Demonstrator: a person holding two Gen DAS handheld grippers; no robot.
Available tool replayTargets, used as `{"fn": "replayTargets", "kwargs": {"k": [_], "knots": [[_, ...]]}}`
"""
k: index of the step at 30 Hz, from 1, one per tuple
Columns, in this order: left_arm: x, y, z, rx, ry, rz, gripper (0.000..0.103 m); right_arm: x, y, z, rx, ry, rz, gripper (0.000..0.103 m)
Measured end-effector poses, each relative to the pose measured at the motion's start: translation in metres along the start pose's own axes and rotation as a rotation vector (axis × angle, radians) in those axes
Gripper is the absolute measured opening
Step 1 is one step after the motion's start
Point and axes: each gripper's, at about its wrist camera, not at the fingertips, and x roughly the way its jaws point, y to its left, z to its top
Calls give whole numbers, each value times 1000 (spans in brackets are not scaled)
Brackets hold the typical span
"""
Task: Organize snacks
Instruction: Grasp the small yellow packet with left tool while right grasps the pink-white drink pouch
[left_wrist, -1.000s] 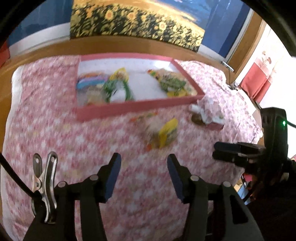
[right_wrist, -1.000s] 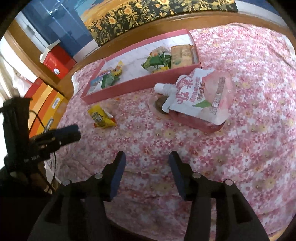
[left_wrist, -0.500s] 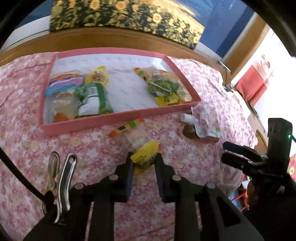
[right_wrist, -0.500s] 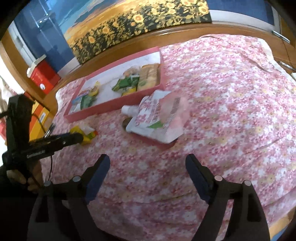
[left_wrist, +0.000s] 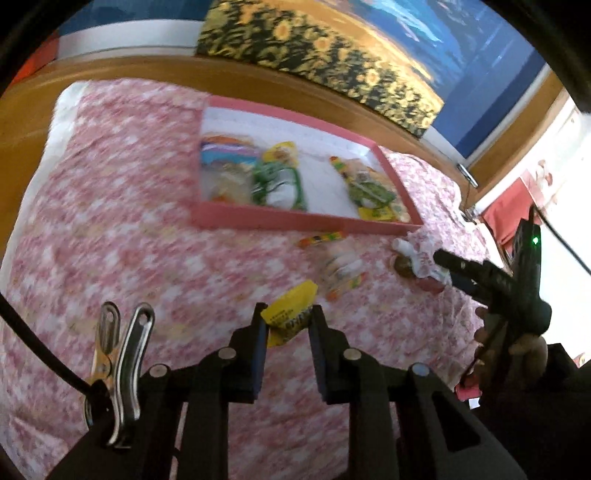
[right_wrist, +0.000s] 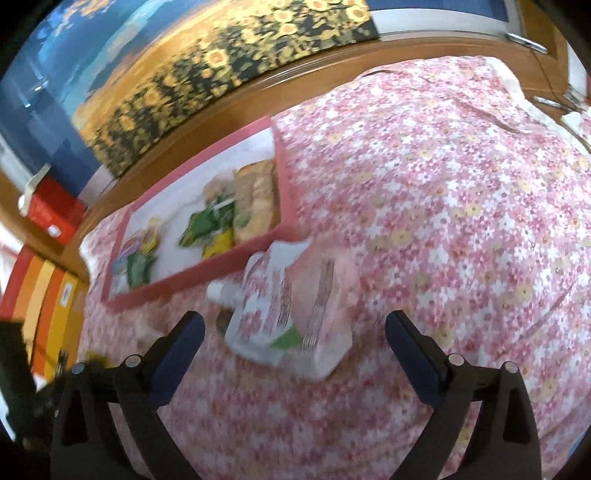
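Left tool (left_wrist: 286, 325) clamped tight on a packet; right tool (right_wrist: 293, 328) has just been spreading wide, empty.

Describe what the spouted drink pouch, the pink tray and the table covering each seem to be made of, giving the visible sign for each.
Spouted drink pouch: looks like soft glossy plastic film, with a printed, crinkled surface and a white, rigid-looking spout.
Pink tray: probably matte cardboard or thin board; flat straight walls, no shine; the blur leaves it open.
Table covering: woven fabric with a floral print; it shows folds and creases.
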Motion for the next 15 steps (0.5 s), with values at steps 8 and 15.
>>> {"fn": "replayTargets", "kwargs": {"k": [8,15], "knots": [[-13,21,-2,-40,-32,37,22,8,15,1,-53,6,-58,62],[-19,20,5,-22,-64,31,22,-19,15,-8,-53,-55,40,59]]}}
